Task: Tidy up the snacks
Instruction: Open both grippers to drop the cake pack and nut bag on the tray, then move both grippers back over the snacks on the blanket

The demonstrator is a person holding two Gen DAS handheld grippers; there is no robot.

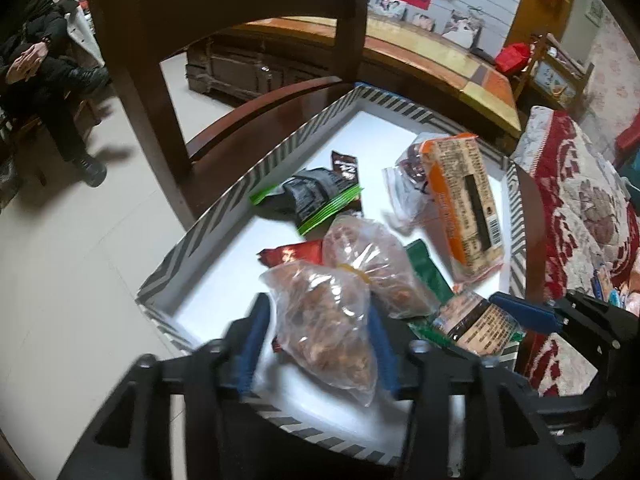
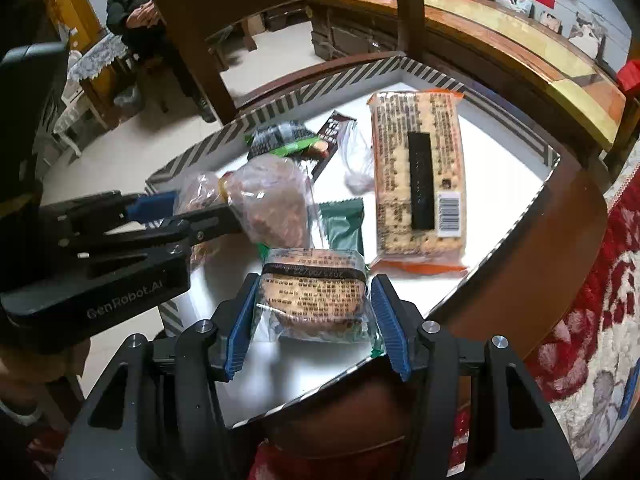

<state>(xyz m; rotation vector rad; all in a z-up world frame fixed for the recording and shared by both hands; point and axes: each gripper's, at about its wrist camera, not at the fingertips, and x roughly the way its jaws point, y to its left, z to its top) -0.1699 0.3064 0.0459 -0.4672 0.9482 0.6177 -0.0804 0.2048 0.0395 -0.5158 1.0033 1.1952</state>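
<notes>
A white tray with a striped rim (image 1: 200,232) holds several snack packs. My left gripper (image 1: 316,308) is open around a clear bag of brown snacks (image 1: 324,328) that rests on the tray, its blue pads standing just off the bag. In the right wrist view, my right gripper (image 2: 316,284) is open around a wrapped round pastry (image 2: 312,288) that lies near the tray's front corner, with a small gap at each pad. A long orange cracker pack (image 2: 416,184) lies beyond it. The left gripper (image 2: 204,208) also shows at the left of this view.
Also in the tray lie a second clear snack bag (image 1: 368,252), a green packet (image 2: 344,224), a black-and-green packet (image 1: 308,196) and a red packet (image 1: 292,254). A wooden chair (image 1: 160,80) stands behind the round table (image 2: 560,248). A person (image 1: 48,80) sits far left.
</notes>
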